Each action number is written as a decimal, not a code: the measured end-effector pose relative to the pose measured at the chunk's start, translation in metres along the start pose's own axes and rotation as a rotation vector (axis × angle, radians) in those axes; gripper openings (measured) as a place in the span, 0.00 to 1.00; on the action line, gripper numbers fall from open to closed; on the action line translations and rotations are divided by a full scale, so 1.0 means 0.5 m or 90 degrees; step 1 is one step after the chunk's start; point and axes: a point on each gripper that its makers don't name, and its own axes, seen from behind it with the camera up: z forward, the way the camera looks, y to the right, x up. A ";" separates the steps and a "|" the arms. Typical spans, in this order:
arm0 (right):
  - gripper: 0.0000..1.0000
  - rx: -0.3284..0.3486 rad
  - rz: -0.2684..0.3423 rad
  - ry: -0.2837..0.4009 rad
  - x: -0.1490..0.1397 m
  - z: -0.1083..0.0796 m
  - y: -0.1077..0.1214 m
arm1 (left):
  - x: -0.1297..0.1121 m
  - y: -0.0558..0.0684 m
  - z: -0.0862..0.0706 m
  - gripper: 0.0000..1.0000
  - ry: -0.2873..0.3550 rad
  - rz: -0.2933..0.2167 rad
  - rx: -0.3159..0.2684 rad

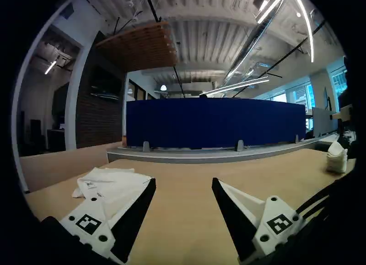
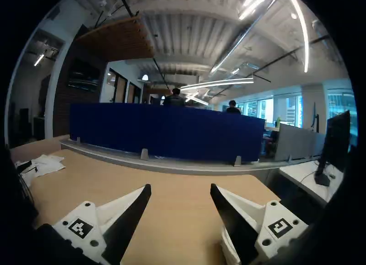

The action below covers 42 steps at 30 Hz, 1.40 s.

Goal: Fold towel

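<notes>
A crumpled white towel (image 1: 112, 182) lies flat on the wooden table (image 1: 192, 210), just left of my left gripper (image 1: 183, 181), partly behind its left finger. That gripper is open, with bare tabletop between its fingers. A small folded white towel (image 1: 337, 157) sits at the table's far right. In the right gripper view the crumpled towel (image 2: 43, 164) lies far off to the left. My right gripper (image 2: 180, 187) is open over the table (image 2: 178, 219). A folded white cloth (image 2: 227, 249) lies low beside its right finger, touching neither pad as far as I can tell.
A blue partition (image 1: 215, 123) on a grey rail (image 1: 196, 154) closes off the table's far edge. Two people (image 2: 174, 98) sit behind it. A dark monitor (image 2: 334, 141) stands on a white desk to the right. The table's right edge drops off near the right gripper.
</notes>
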 end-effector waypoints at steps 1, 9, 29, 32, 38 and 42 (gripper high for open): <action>1.00 0.000 0.000 0.000 -0.001 0.000 0.001 | -0.003 -0.001 0.000 0.90 -0.004 0.000 0.001; 1.00 -0.001 0.002 -0.001 -0.007 -0.002 0.010 | -0.011 0.001 -0.002 0.90 -0.015 0.001 0.003; 1.00 -0.016 0.036 0.026 -0.059 -0.006 0.059 | -0.012 0.000 -0.005 0.93 -0.015 0.001 0.004; 1.00 -0.015 0.042 0.027 -0.081 -0.007 0.063 | -0.012 0.000 -0.004 0.95 -0.015 0.001 0.004; 1.00 -0.009 0.048 0.030 -0.126 -0.003 0.064 | -0.012 0.000 -0.003 0.95 -0.015 0.001 0.004; 1.00 -0.009 0.051 0.034 -0.154 0.000 0.066 | -0.013 -0.001 -0.002 0.95 -0.015 0.001 0.004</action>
